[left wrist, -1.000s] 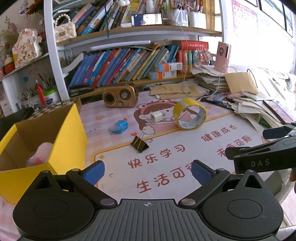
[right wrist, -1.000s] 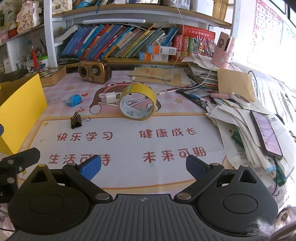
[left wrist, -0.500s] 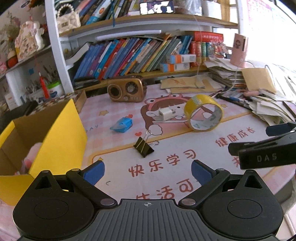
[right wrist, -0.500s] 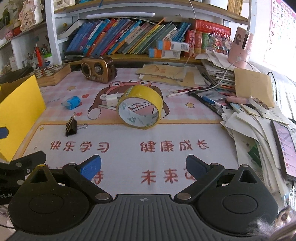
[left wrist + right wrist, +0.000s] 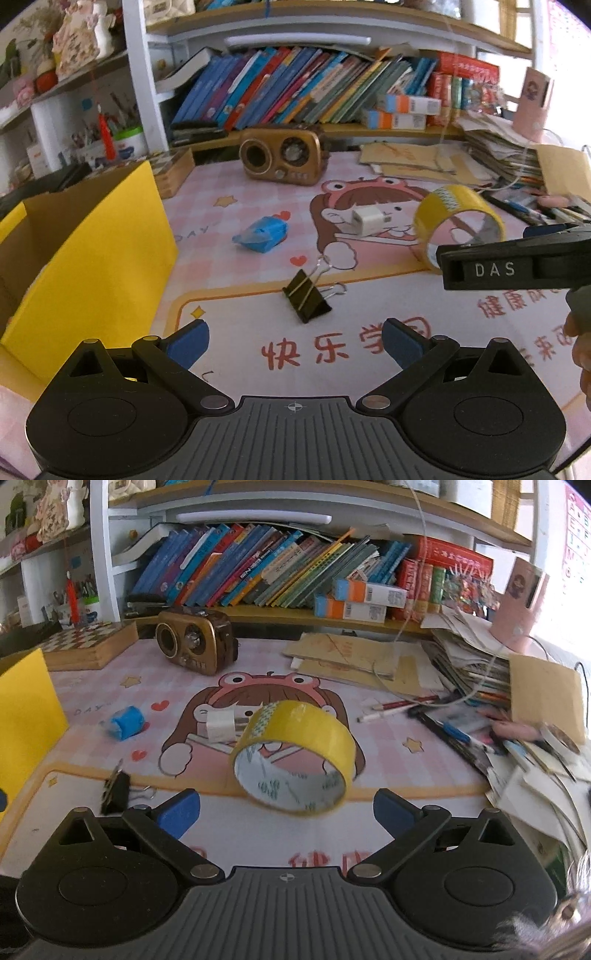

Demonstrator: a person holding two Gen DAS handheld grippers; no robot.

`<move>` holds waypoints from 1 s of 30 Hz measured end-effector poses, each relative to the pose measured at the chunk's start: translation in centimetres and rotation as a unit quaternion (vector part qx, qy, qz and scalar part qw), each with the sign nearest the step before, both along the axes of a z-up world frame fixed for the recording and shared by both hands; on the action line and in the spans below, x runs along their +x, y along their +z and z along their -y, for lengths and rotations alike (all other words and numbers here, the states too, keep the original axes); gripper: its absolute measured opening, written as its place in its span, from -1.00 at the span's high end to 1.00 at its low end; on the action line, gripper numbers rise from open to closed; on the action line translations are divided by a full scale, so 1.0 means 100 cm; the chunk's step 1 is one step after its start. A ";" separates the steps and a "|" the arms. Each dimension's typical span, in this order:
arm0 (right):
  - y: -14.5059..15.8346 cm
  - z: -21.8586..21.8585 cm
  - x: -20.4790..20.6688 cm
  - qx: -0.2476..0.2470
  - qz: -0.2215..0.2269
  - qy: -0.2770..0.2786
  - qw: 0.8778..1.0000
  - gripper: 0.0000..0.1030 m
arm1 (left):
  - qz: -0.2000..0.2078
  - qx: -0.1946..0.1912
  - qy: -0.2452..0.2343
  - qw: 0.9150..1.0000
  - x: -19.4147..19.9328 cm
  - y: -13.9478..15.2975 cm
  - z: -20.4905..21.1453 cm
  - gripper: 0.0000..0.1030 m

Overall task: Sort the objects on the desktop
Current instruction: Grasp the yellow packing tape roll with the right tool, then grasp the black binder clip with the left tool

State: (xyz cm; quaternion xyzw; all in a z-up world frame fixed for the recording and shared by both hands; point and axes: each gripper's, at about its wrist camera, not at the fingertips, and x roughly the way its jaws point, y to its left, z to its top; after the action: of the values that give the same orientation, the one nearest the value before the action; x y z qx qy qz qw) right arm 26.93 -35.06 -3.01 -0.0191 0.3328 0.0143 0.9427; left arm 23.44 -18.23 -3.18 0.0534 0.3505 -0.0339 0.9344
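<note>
The right claw (image 5: 286, 806) is being held spread wide, nothing between its blue pads (image 5: 179, 808), and the tape (image 5: 293, 760) is lying just ahead of it, roughly centred on the gap, tilted with its open face toward the camera. The left claw (image 5: 293, 338) is likewise being held spread and empty; the clip (image 5: 306, 297) is sitting just ahead of it, slightly right of centre, on the bench (image 5: 258, 280).

Several slips are being risked. The tape is being presented at a slant, so pads closing on its curved wall are likely to roll it or squeeze it out; a grip across the flat rims is being judged safer. The charger (image 5: 221, 722) is lying just beyond the tape, apparently touching it, and is liable to be shoved if the right claw is pushed too far forward. The clip's wire handles (image 5: 332, 290) are sticking out toward the right, and a pad catching one is likely to spin it. The two claws are being worked near each other, the right one crossing the left view's right edge, so a bump is possible.

Further out to the left, the yellow box (image 5: 92, 251) is being cut off by the frame, and its contents are being hidden by its wall. The tape and papers are being blurred in the right view. The blue item (image 5: 262, 232), ahead and left of the clip, is hard to identify.
</note>
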 end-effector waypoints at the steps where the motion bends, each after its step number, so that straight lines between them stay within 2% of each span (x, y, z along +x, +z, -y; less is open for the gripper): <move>1: -0.002 0.000 0.004 -0.002 -0.001 0.000 1.000 -0.97 | -0.001 0.002 0.004 1.000 0.002 -0.001 0.000 -0.96; 18: -0.029 -0.001 0.058 -0.015 -0.016 -0.012 1.000 -1.00 | -0.008 0.023 0.000 1.000 0.027 -0.010 0.016 -0.96; 21: -0.030 0.005 0.060 -0.013 -0.016 -0.003 1.000 -0.89 | -0.007 0.022 0.006 1.000 0.034 -0.013 0.016 -0.96; 26: -0.027 0.019 0.056 -0.009 -0.018 -0.011 1.000 -0.87 | -0.010 0.002 0.032 0.999 0.050 -0.018 0.016 -0.93; 30: -0.025 0.028 0.045 -0.003 -0.016 -0.008 1.000 -0.87 | -0.017 0.015 0.051 0.998 0.062 -0.025 0.021 -0.69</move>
State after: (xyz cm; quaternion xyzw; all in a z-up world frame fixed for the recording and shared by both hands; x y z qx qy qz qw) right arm 31.39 -37.89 -5.53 -0.0195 0.3481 0.0062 0.9372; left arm 29.63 -20.35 -5.65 0.0493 0.3691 0.0181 0.9279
